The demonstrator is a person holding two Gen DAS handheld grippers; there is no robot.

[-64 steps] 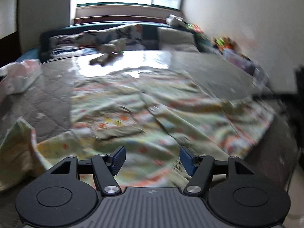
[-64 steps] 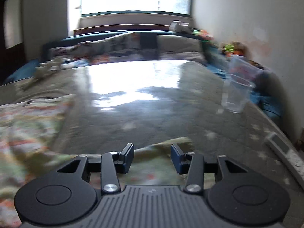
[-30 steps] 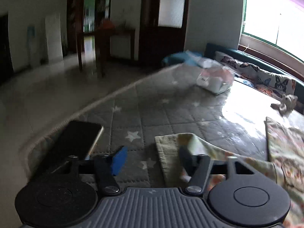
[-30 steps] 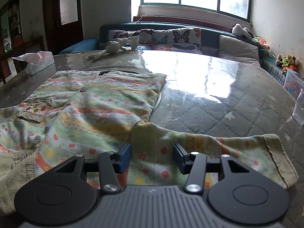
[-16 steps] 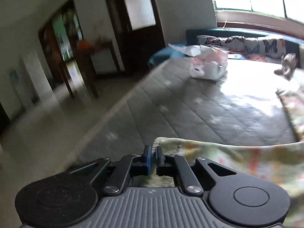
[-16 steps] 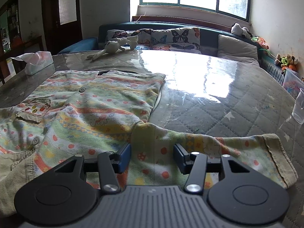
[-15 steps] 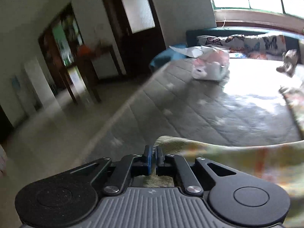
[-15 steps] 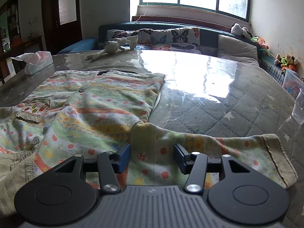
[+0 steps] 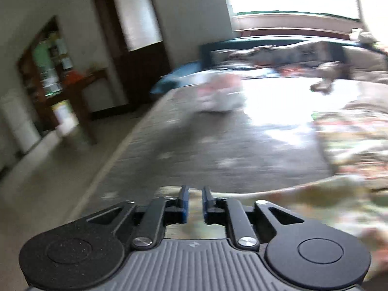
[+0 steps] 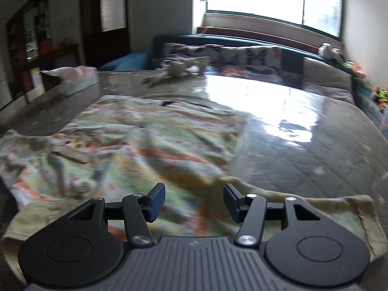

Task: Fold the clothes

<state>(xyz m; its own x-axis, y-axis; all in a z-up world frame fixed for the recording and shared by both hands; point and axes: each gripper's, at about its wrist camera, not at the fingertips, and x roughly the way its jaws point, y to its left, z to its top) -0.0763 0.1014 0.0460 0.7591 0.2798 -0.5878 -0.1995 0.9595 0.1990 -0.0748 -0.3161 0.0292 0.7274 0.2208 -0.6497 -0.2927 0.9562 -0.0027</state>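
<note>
A child's patterned shirt [image 10: 155, 145], green with orange stripes and dots, lies spread on the grey quilted table [image 10: 315, 155]. Its right sleeve [image 10: 334, 208] stretches out to the right. My right gripper [image 10: 192, 200] is open and hovers low over the shirt where the sleeve joins the body. My left gripper [image 9: 194, 200] is nearly closed on the edge of the shirt's left sleeve [image 9: 278, 197], which trails off to the right in the blurred left wrist view. The sleeve is lifted off the table [image 9: 230, 145].
A tissue box [image 10: 72, 80] stands at the table's far left, also in the left wrist view [image 9: 219, 94]. A plush toy [image 10: 177, 71] lies at the far edge before a sofa with butterfly cushions [image 10: 242, 55]. The floor [image 9: 48, 181] drops off to the left.
My left gripper closed on the left sleeve edge and now swings right with it. My right gripper stayed open and moved slightly left over the shirt.
</note>
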